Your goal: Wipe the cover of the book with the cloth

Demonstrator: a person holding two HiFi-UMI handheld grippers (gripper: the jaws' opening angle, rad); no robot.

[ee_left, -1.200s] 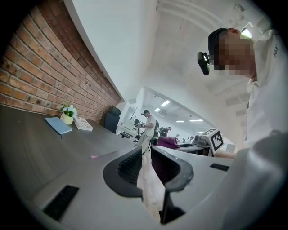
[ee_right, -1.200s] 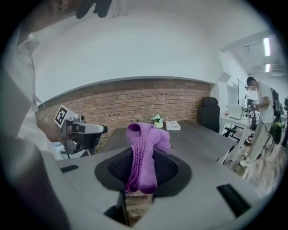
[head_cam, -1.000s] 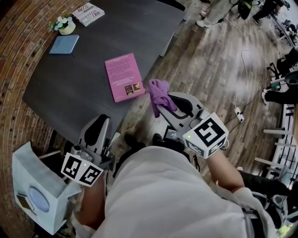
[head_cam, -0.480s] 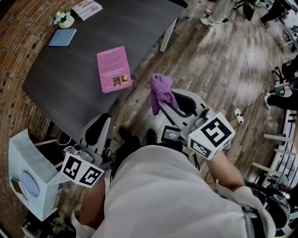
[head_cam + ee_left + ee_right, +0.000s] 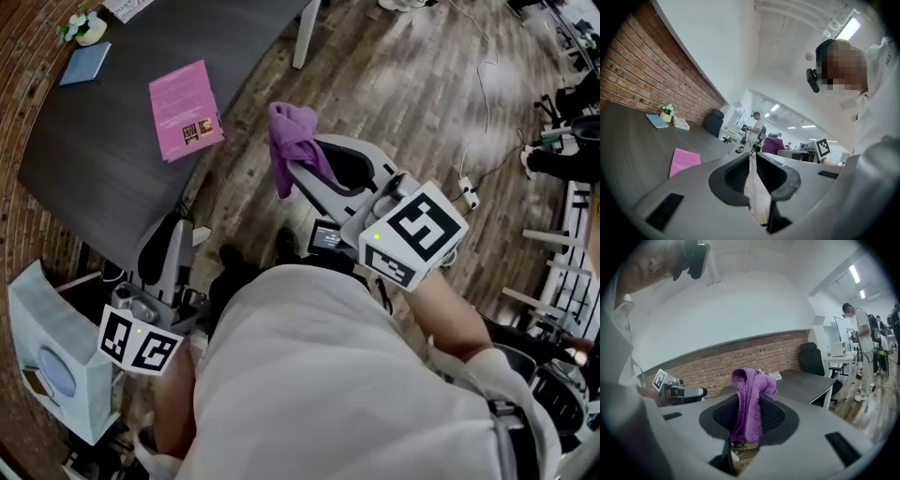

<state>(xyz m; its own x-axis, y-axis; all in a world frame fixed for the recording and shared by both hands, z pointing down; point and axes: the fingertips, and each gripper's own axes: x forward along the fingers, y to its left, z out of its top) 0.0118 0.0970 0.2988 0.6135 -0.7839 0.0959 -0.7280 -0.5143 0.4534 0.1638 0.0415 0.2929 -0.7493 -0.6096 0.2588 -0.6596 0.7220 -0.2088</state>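
Note:
The pink book [image 5: 185,110] lies flat near the edge of the dark table [image 5: 94,178]; the left gripper view also catches the book [image 5: 685,161]. My right gripper [image 5: 296,171] is over the wooden floor to the right of the table, shut on a purple cloth [image 5: 292,145]. In the right gripper view the cloth [image 5: 750,380] stands bunched above the jaws and hangs down between them. My left gripper [image 5: 172,232] is low at the table's near corner, away from the book. Its jaws [image 5: 752,158] stand a narrow gap apart with nothing in them.
A blue notebook [image 5: 84,63] and a small flower pot [image 5: 86,28] sit at the table's far end. A white open box [image 5: 52,366] stands on the floor at my lower left. A white table leg [image 5: 305,37], cables [image 5: 487,84] and other people are beyond.
The table and book have slid up and left in the head view. My right gripper, still holding the cloth, now sits higher and further left in that view. The left gripper sits lower.

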